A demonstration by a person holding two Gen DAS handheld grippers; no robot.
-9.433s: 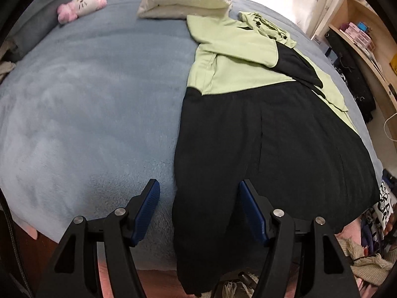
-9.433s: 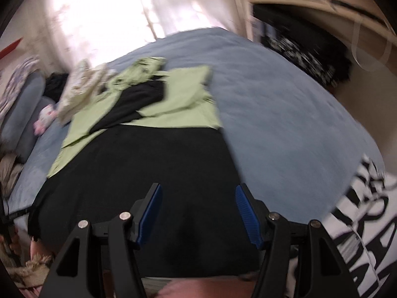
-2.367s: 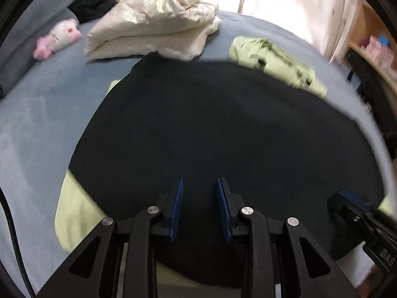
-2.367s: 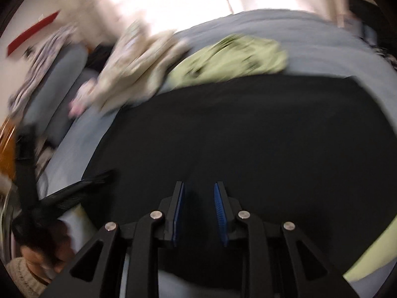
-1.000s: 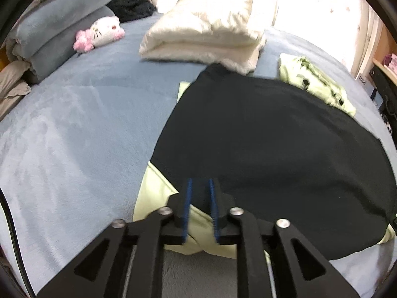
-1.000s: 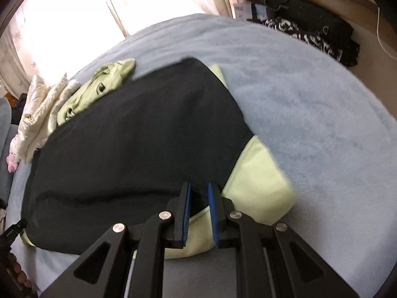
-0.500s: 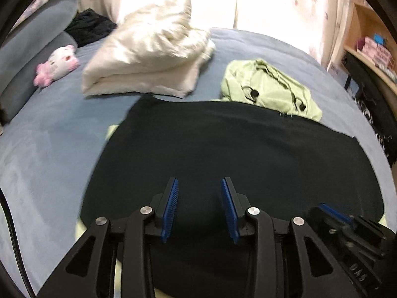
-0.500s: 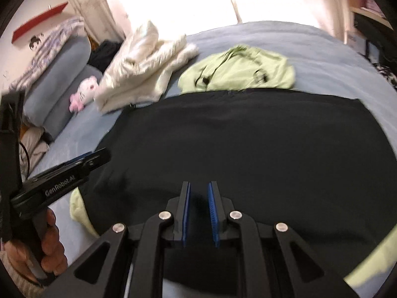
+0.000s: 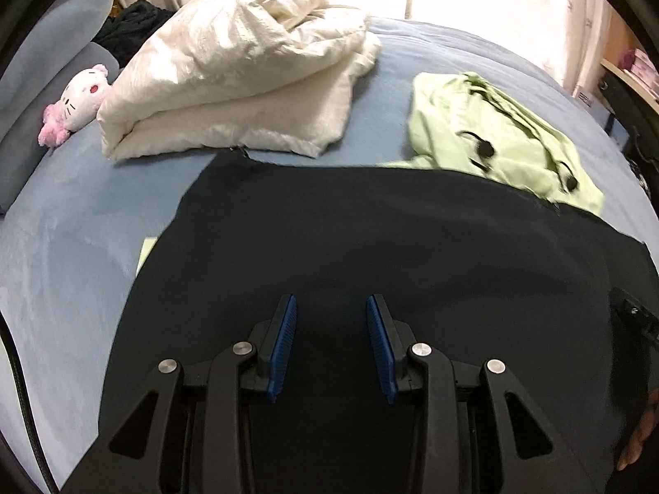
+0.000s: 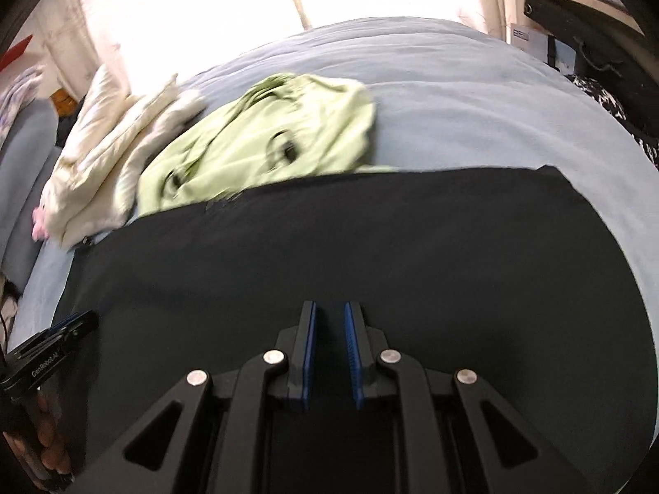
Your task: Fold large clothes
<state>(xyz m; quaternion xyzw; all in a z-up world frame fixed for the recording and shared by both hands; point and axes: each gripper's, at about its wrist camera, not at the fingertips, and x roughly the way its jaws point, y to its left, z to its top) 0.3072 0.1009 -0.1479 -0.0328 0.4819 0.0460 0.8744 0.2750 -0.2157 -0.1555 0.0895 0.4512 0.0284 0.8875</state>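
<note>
A large garment lies folded on the bed, its black part [image 9: 370, 226] on top. Its light-green hood [image 9: 494, 144] sticks out at the far side, and a green sliver [image 9: 146, 247] shows at the left edge. My left gripper [image 9: 331, 304] hovers over the near middle of the black cloth [image 10: 370, 238], open, with nothing between its pads. My right gripper [image 10: 329, 313] is over the same cloth, its jaws a narrow slit apart. Whether they pinch black cloth cannot be seen. Each gripper shows at the edge of the other's view: the right gripper [image 9: 634, 321], the left gripper [image 10: 61, 329].
A folded cream quilt [image 9: 239, 74] lies at the far left of the blue bed cover [image 9: 61, 226]. A white and pink plush toy [image 9: 78, 99] sits by grey pillows [image 9: 53, 20]. Shelves and dark bags [image 10: 576, 0] stand to the right of the bed.
Both grippers left the garment's side corners and moved in over the middle of the black cloth. The left jaws, shut on the left corner a second ago, now stand apart.
</note>
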